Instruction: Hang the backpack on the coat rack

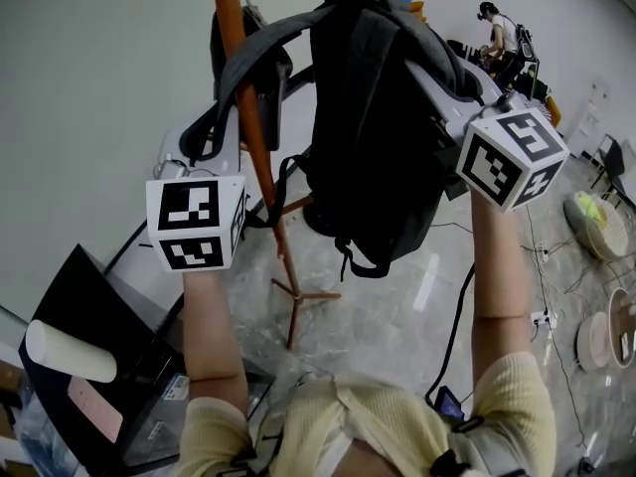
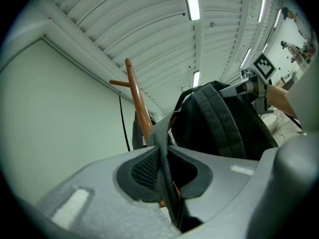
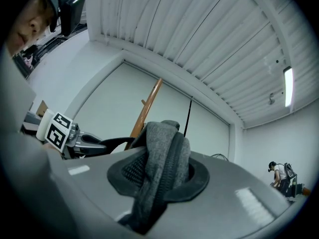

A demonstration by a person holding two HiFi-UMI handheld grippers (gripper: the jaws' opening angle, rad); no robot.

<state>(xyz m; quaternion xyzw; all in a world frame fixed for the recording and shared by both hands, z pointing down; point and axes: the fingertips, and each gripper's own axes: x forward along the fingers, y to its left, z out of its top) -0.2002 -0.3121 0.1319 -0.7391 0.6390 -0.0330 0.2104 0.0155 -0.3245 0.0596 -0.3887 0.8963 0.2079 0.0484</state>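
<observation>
A dark grey and black backpack hangs in the air between my two grippers. My left gripper is shut on one grey shoulder strap, which runs flat between the jaws. My right gripper is shut on a thick fold of the backpack's top with a zipper. The coat rack, an orange-brown wooden pole with a peg near its top, stands just left of the bag. The held strap crosses in front of the pole. The pole also rises behind the gripped fold.
The rack's tripod foot rests on a glossy floor. A black case with a white roll lies at lower left. Cables and round fan-like objects sit at the right. Another person stands far back. A pale wall is behind the rack.
</observation>
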